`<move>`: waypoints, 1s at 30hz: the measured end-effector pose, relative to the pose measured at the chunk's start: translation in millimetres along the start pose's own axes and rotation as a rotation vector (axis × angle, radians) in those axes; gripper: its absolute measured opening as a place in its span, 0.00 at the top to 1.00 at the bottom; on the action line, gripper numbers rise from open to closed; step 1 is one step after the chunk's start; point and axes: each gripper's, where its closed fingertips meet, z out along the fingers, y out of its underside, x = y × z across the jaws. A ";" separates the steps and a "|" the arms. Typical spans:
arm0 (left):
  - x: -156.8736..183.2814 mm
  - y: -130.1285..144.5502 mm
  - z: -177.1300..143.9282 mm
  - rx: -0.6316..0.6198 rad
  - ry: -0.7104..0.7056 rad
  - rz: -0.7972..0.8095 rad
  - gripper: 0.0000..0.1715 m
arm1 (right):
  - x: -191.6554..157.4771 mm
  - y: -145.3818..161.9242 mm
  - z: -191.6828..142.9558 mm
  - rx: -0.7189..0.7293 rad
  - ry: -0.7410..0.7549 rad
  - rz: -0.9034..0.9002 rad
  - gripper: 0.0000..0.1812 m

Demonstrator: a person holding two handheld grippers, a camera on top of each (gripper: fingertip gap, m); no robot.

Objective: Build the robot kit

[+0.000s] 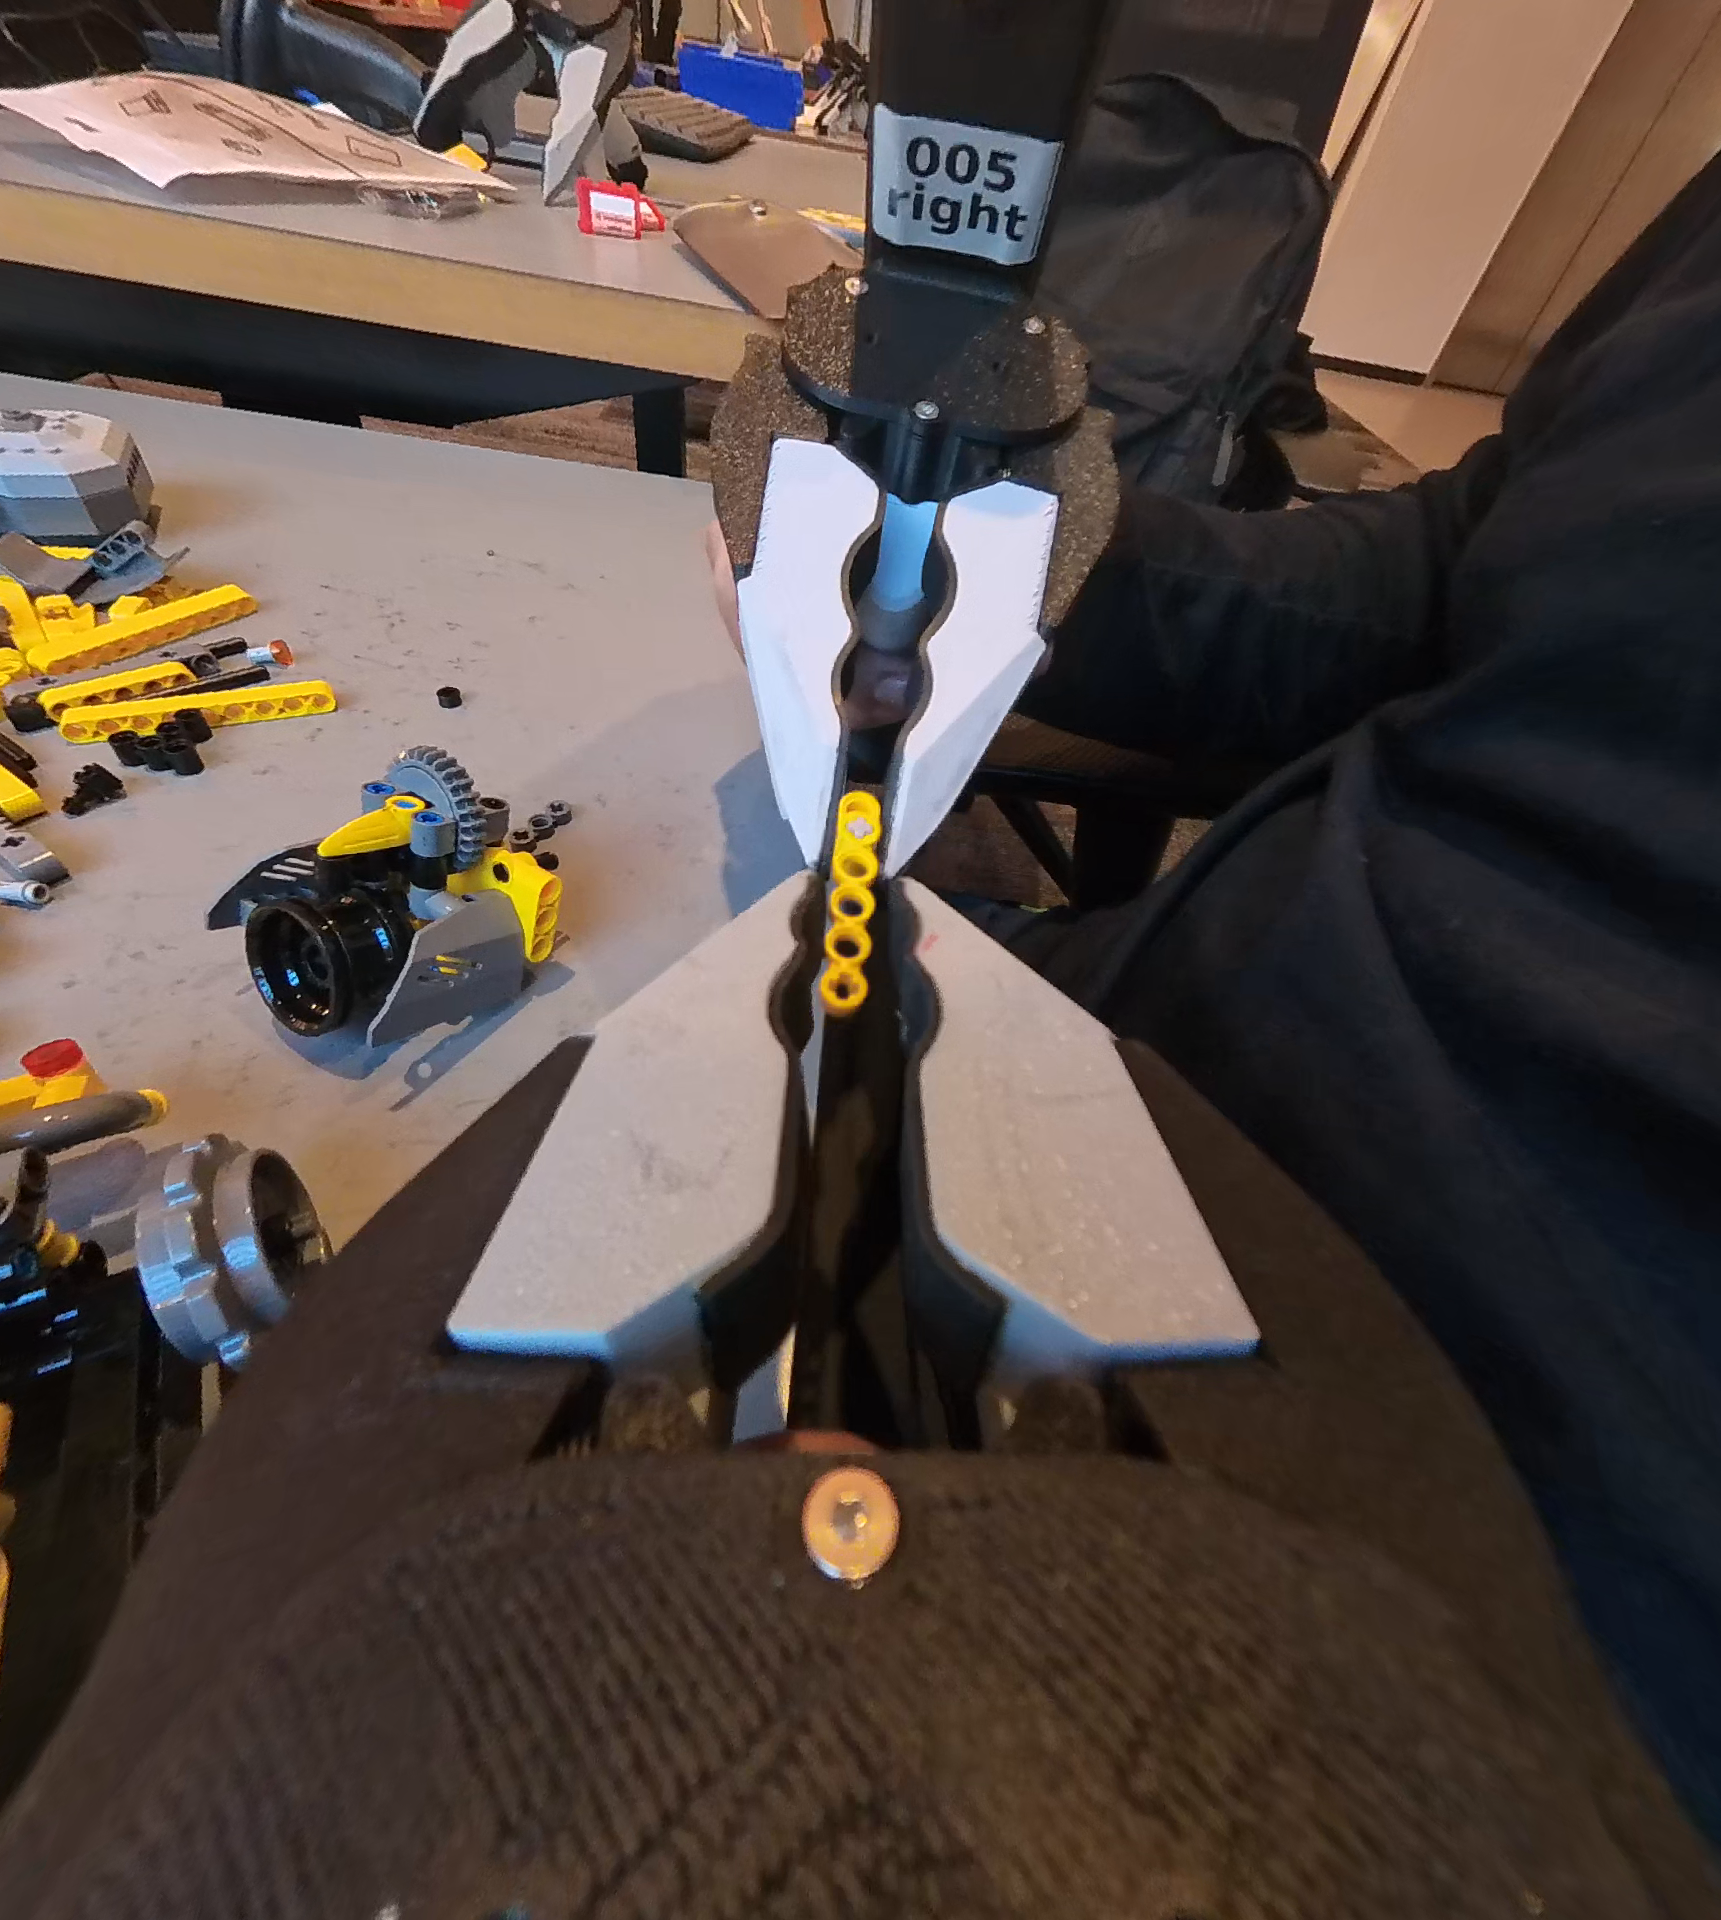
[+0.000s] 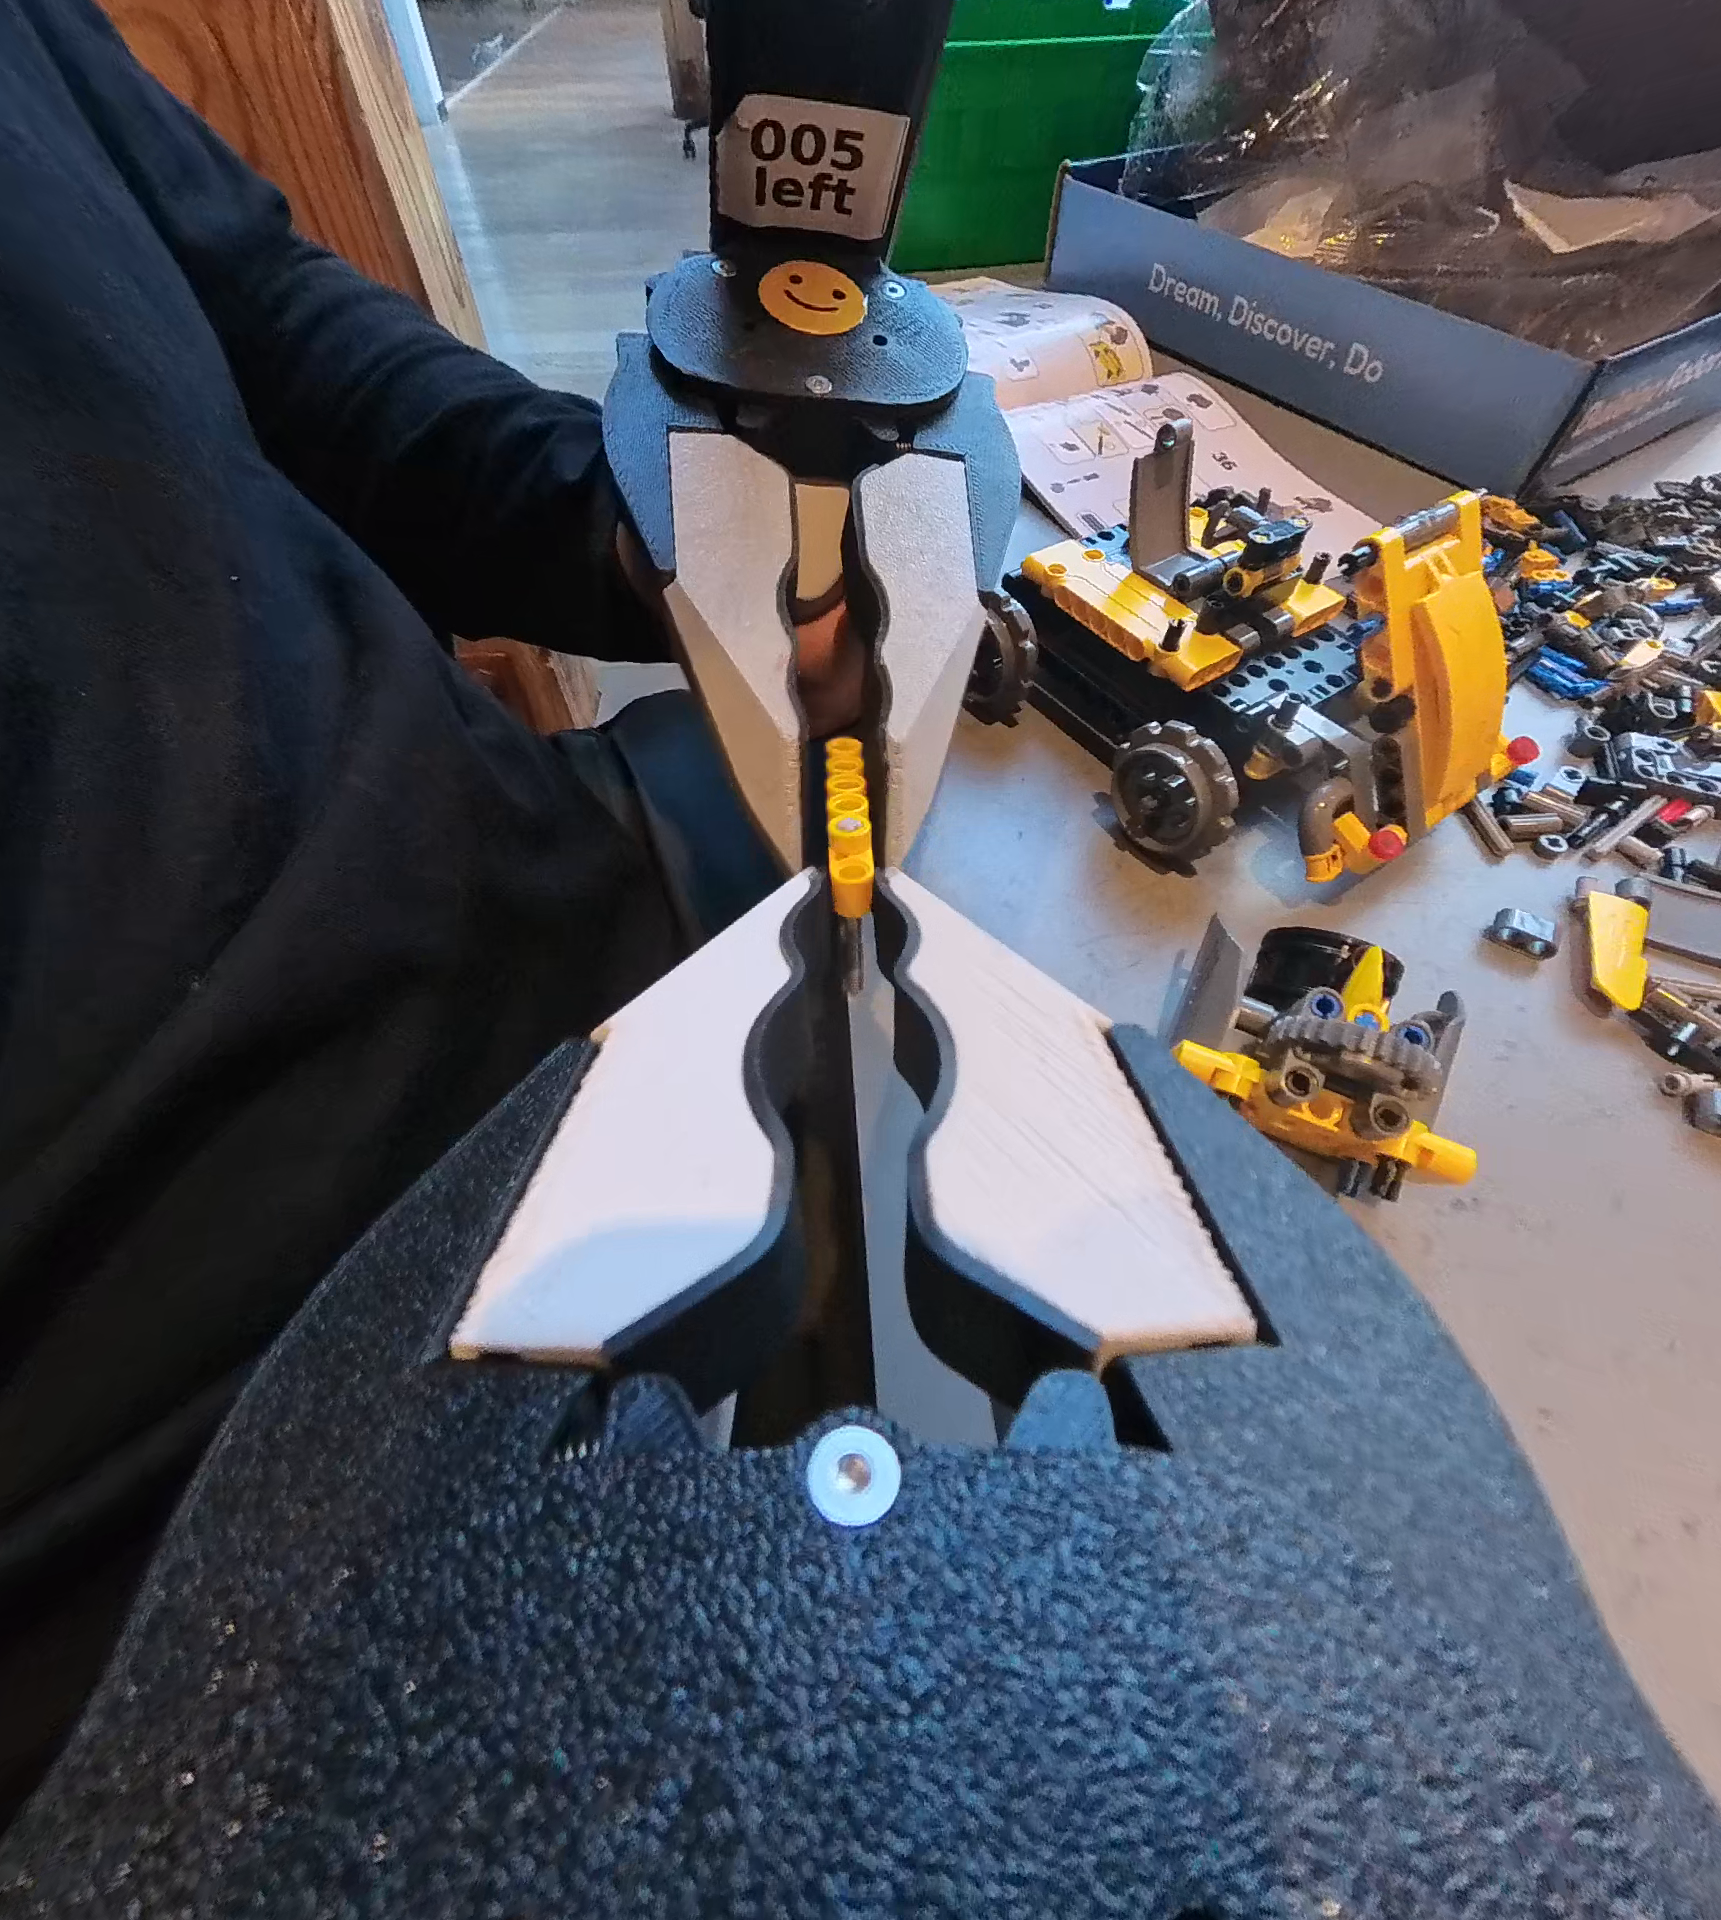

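Off the tabletop (image 1: 544, 582) edge, both tongs are meeting tip to tip, the left tongs (image 1: 851, 935) clamping the yellow beam (image 1: 851, 904) while the right tongs (image 2: 851, 883) are pinching its other end, steadying it between them beside the wheel assembly (image 1: 388, 914).

Grey surface (image 2: 1562, 1351) strewn with loose yellow and black building pieces (image 1: 149, 665); part-built yellow vehicle (image 2: 1251, 665); small wheeled sub-assembly (image 1: 388, 904); instruction booklet (image 2: 1095, 416); open cardboard box (image 2: 1355, 343) behind.
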 end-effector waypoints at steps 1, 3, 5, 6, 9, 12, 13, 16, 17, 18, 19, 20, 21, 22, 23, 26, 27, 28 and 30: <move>-0.4 -0.8 -0.5 0.007 -0.001 -0.002 0.97 | 0.1 0.7 -0.2 -0.001 0.000 0.001 0.96; -0.7 -1.7 -1.1 0.013 0.000 -0.008 0.97 | -0.6 1.3 -0.1 -0.004 0.000 0.002 0.96; -1.7 -2.1 -1.2 0.016 -0.002 -0.014 0.97 | 0.4 0.7 -0.1 -0.001 0.013 -0.007 0.96; -2.0 -2.3 -1.3 0.017 -0.001 -0.018 0.97 | 0.6 0.6 -0.1 -0.001 0.014 -0.006 0.96; -4.1 -3.1 -1.8 0.024 -0.008 -0.031 0.97 | 1.7 0.8 -0.5 0.000 0.012 0.005 0.96; -5.6 -4.9 -3.1 0.039 -0.007 -0.047 0.93 | 1.8 1.3 -0.7 -0.004 0.014 0.004 0.96; -6.0 -4.9 -3.0 0.038 -0.004 -0.055 0.91 | 1.8 1.3 -0.5 -0.003 0.014 0.004 0.96; -5.2 -4.1 -2.3 0.032 0.003 -0.058 0.89 | 2.3 1.3 0.2 -0.006 0.019 0.005 0.96; -4.8 -4.1 -2.2 0.032 0.003 -0.054 0.89 | 3.1 1.7 0.4 -0.008 0.023 0.006 0.96; -4.3 -4.0 -2.2 0.033 0.004 -0.050 0.89 | 3.8 1.9 0.4 -0.009 0.025 0.009 0.96; -4.3 -3.9 -2.1 0.032 0.004 -0.049 0.89 | 3.8 1.5 0.2 -0.007 0.025 0.010 0.96; -4.3 -3.5 -1.9 0.029 0.003 -0.048 0.90 | 3.6 1.0 0.1 -0.004 0.023 0.011 0.96; -3.9 -3.0 -1.5 0.026 0.003 -0.044 0.91 | 3.0 0.6 0.2 -0.002 0.021 0.012 0.96; -3.3 -2.4 -1.1 0.021 0.002 -0.036 0.92 | 2.3 0.5 0.6 -0.003 0.019 0.012 0.96; -2.5 -1.3 -0.3 0.014 -0.001 -0.025 0.92 | 1.6 0.6 1.2 -0.005 0.017 0.011 0.96; -1.9 1.0 1.1 -0.001 -0.012 -0.004 0.92 | 0.5 1.8 2.9 -0.015 0.019 0.002 0.96; -1.7 0.6 0.8 0.002 -0.008 -0.007 0.92 | 0.3 1.4 2.6 -0.012 0.018 0.003 0.96; -1.6 0.5 0.8 0.002 -0.005 -0.010 0.93 | 0.1 1.2 2.3 -0.010 0.016 0.005 0.96; -1.7 0.5 0.6 0.001 -0.003 -0.012 0.93 | 0.1 1.2 2.4 -0.010 0.016 0.005 0.96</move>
